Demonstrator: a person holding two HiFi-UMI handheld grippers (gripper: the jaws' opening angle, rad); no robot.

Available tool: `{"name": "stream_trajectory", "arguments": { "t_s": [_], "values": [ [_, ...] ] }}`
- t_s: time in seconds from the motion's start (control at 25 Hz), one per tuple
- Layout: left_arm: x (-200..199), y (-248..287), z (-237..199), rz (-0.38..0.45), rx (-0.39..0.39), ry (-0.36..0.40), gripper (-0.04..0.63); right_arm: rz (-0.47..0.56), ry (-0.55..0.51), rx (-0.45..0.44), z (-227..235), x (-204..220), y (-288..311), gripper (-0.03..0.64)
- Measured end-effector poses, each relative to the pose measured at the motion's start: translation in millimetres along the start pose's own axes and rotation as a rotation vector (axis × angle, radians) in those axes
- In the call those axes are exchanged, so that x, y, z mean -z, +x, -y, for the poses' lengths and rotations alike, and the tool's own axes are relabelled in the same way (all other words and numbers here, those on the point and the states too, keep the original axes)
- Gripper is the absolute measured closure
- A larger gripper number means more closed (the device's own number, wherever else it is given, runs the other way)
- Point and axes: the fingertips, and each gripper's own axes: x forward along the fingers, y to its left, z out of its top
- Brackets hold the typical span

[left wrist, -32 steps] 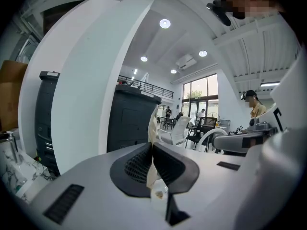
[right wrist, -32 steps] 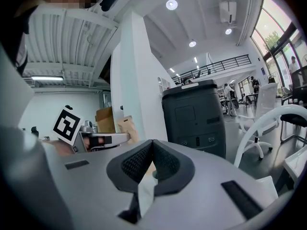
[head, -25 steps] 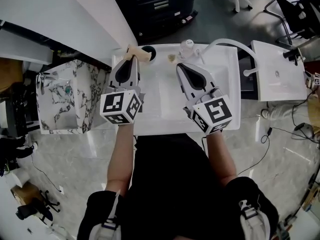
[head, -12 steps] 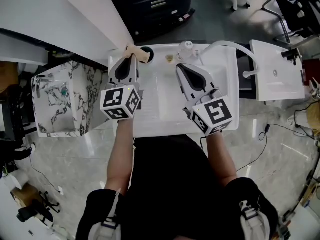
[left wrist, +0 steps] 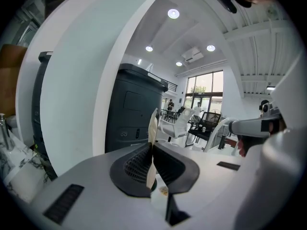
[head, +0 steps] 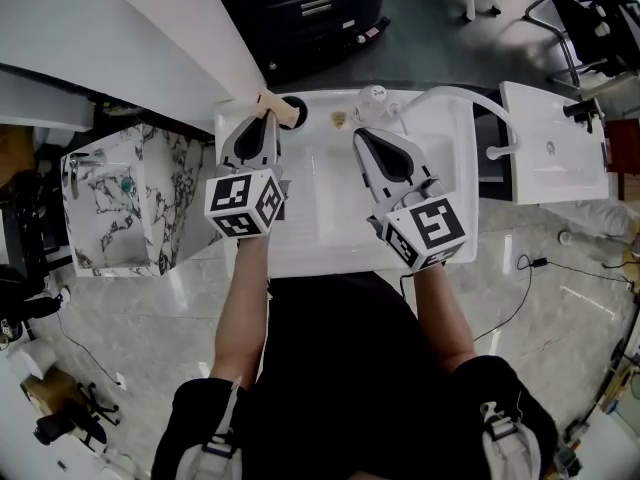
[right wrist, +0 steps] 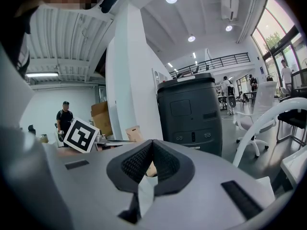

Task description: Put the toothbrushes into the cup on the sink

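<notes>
My left gripper (head: 265, 117) is shut on a cream toothbrush (head: 280, 110) at the back left corner of the white sink (head: 300, 243). The brush's far end lies at the rim of a dark round cup (head: 298, 101). In the left gripper view the toothbrush (left wrist: 153, 123) sticks up out of the closed left gripper (left wrist: 151, 148). My right gripper (head: 360, 134) hovers over the basin with its jaws together; in the right gripper view this gripper (right wrist: 152, 145) shows nothing clearly held. A small beige item (head: 343, 118) lies on the sink's back ledge.
A white curved faucet (head: 470, 92) arches over the sink's back right, with a small white knob (head: 373, 93) beside it. A marble-patterned cabinet (head: 130, 198) stands to the left, a white box (head: 555, 138) to the right, and a dark machine (head: 300, 8) behind.
My left gripper has edged a little forward and right with the toothbrush, towards the cup. The right gripper has stayed put.
</notes>
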Motion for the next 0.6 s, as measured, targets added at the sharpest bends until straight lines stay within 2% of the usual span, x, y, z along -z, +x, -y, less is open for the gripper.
{"name": "stream_trajectory", "arguments": {
  "t_s": [0.6],
  "values": [
    [34, 16, -8, -0.075, 0.001, -0.027, 0.572, -0.029, 0.009, -0.001, 0, 8, 10, 0.588]
  ]
}}
